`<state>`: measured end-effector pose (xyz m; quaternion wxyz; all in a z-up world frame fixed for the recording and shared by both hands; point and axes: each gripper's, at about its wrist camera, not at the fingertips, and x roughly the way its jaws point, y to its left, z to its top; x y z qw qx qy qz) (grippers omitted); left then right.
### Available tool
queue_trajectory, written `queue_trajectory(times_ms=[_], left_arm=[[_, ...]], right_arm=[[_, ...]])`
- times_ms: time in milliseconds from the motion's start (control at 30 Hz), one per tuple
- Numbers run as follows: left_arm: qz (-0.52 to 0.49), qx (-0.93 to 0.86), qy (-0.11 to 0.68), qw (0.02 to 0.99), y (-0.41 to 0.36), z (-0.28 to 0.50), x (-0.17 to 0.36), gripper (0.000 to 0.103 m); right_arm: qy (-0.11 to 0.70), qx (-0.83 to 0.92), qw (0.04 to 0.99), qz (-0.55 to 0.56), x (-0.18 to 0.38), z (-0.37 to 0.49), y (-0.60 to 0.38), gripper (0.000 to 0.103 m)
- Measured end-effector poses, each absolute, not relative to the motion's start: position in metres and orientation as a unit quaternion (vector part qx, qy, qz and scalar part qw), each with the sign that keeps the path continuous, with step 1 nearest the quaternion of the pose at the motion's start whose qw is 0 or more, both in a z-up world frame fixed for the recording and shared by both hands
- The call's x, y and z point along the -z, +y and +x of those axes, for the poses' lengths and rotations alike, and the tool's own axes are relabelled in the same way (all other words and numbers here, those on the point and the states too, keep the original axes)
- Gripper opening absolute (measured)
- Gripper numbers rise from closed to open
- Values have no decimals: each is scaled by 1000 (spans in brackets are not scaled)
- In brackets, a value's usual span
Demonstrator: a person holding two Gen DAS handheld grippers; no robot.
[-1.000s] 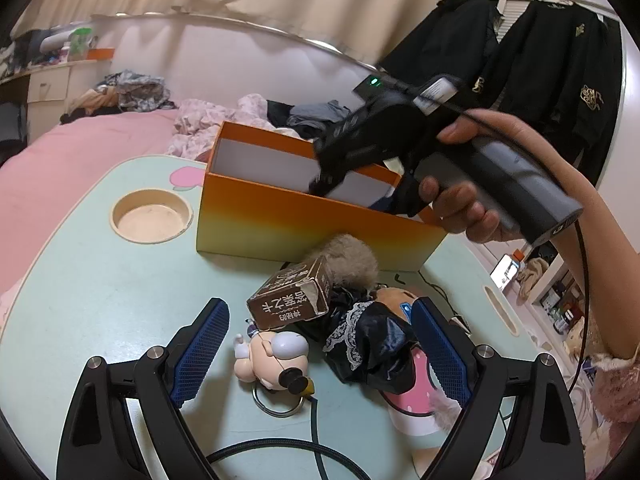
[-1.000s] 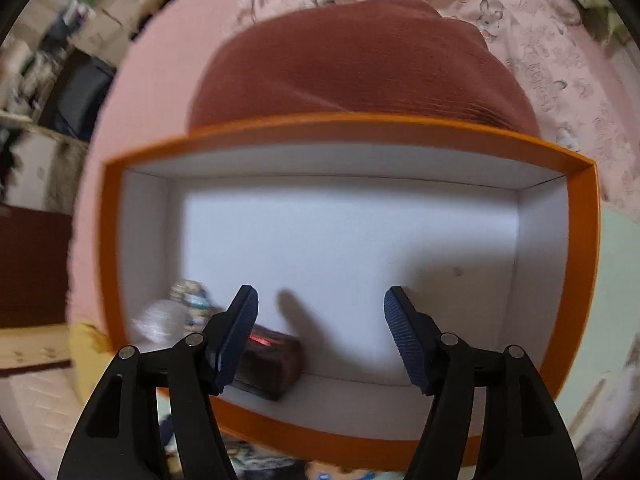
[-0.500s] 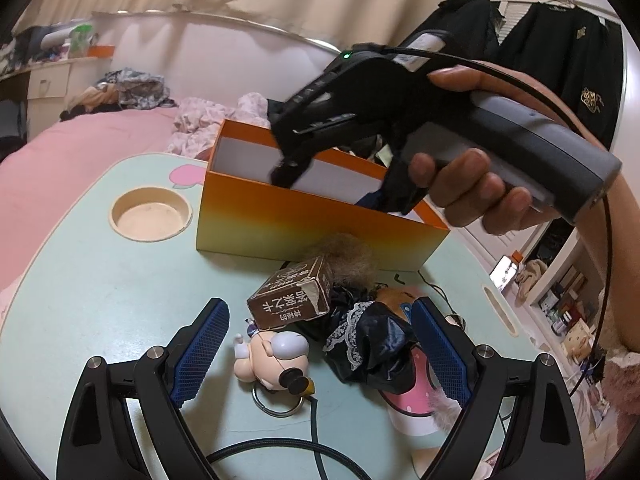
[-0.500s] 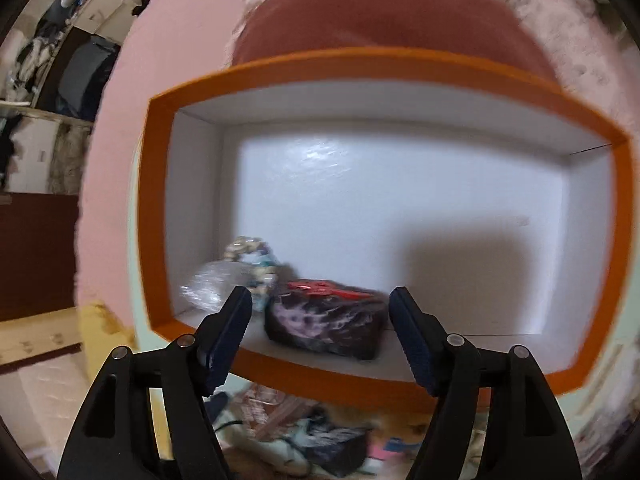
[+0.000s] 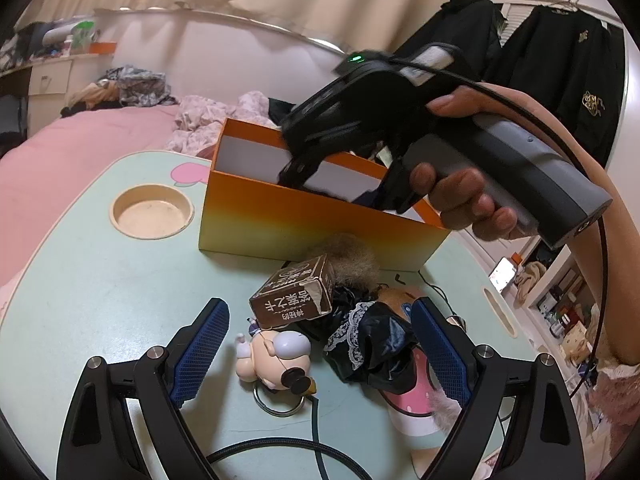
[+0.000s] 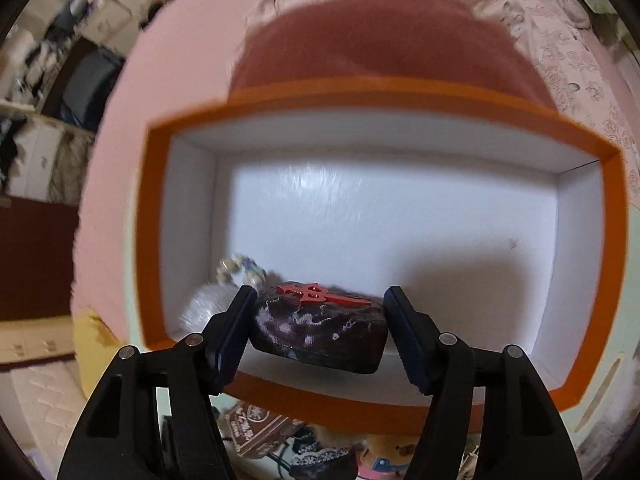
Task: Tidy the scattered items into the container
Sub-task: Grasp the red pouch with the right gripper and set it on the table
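The orange box (image 5: 304, 216) with a white inside (image 6: 400, 216) stands on the pale green table (image 5: 100, 280). In it lie a dark furry pouch with a red emblem (image 6: 320, 332) and a beaded white charm (image 6: 236, 276). My right gripper (image 6: 318, 336) is open above the box's near wall, the pouch showing between its fingers. My left gripper (image 5: 320, 344) is open and low over scattered items: a brown carton (image 5: 296, 300), a doll-head keychain (image 5: 276, 360), a black lace bundle (image 5: 368, 344), a fur pompom (image 5: 352, 256) and a pink round item (image 5: 412, 400).
A round cup recess (image 5: 152, 212) lies left of the box. A black cable (image 5: 312, 440) runs over the table's near part. A pink bed (image 5: 80, 144) lies behind the table. Dark clothes (image 5: 560, 60) hang at the right.
My right gripper has drawn back and up from inside the box, so the pouch and charm now show fully. My left gripper has not moved.
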<state>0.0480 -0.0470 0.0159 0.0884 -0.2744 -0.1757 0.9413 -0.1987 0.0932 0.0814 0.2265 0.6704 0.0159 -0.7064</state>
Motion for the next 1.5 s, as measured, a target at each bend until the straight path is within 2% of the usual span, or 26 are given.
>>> queue_trajectory(times_ms=[167, 400, 667, 833, 900, 1300, 1500], left_arm=[[-274, -941, -177, 89, -47, 48, -17, 92], [-272, -940, -185, 87, -51, 47, -17, 92], [-273, -941, -183, 85, -50, 46, -17, 92], [-272, -940, -185, 85, -53, 47, -15, 92], [-272, -940, -185, 85, -53, 46, -15, 92], [-267, -941, -187, 92, -57, 45, -23, 92], [-263, -945, -165, 101, -61, 31, -80, 92]], right_arm=[[-55, 759, 254, 597, -127, -190, 125, 66], [-78, 827, 305, 466, -174, -112, 163, 66], [-104, 830, 291, 465, -108, -64, 204, 66], [-43, 854, 240, 459, -78, -54, 198, 66], [-43, 857, 241, 453, -71, -55, 196, 66], [-95, 889, 243, 376, -83, -35, 222, 66], [-111, 886, 242, 378, -86, -32, 236, 66]])
